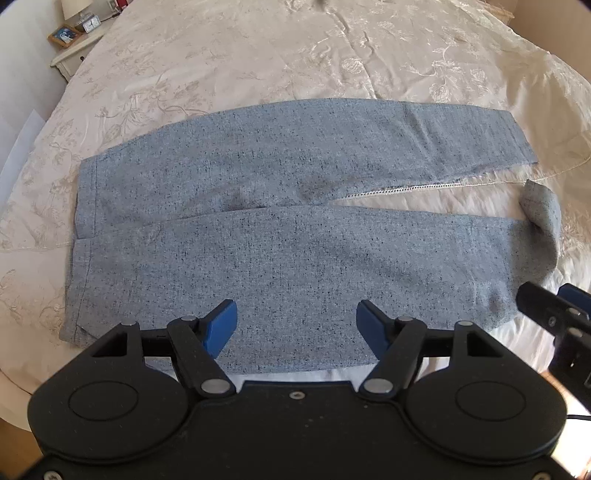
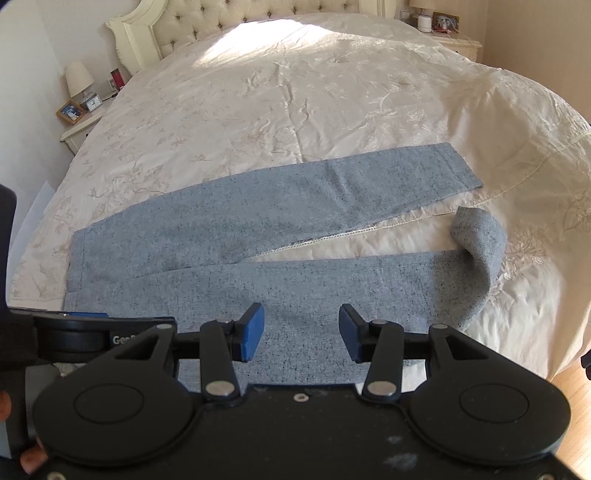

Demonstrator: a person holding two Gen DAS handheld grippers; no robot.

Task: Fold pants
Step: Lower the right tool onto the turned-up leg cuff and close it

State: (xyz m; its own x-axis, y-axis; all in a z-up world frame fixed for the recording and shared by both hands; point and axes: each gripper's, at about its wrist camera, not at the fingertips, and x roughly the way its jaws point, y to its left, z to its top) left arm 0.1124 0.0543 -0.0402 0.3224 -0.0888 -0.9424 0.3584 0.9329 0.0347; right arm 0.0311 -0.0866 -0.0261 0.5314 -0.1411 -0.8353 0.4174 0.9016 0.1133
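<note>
Grey-blue speckled pants [image 1: 280, 206] lie flat across the bed, waistband at the left and both legs running to the right. The near leg's cuff [image 1: 541, 218] is curled up and folded back on itself. My left gripper [image 1: 296, 326] hovers open over the near leg's front edge, nothing between its blue pads. In the right wrist view the same pants [image 2: 258, 236] spread ahead, curled cuff [image 2: 480, 247] at right. My right gripper [image 2: 301, 332] is open above the near leg, empty. The left gripper's body [image 2: 85, 332] shows at the left edge there.
The cream embroidered bedspread [image 2: 295, 103] covers a wide bed with a tufted headboard [image 2: 221, 18]. A nightstand with a lamp [image 2: 79, 83], clock and photo frame stands at the left. Wooden floor [image 2: 576, 384] lies beyond the bed's right front corner.
</note>
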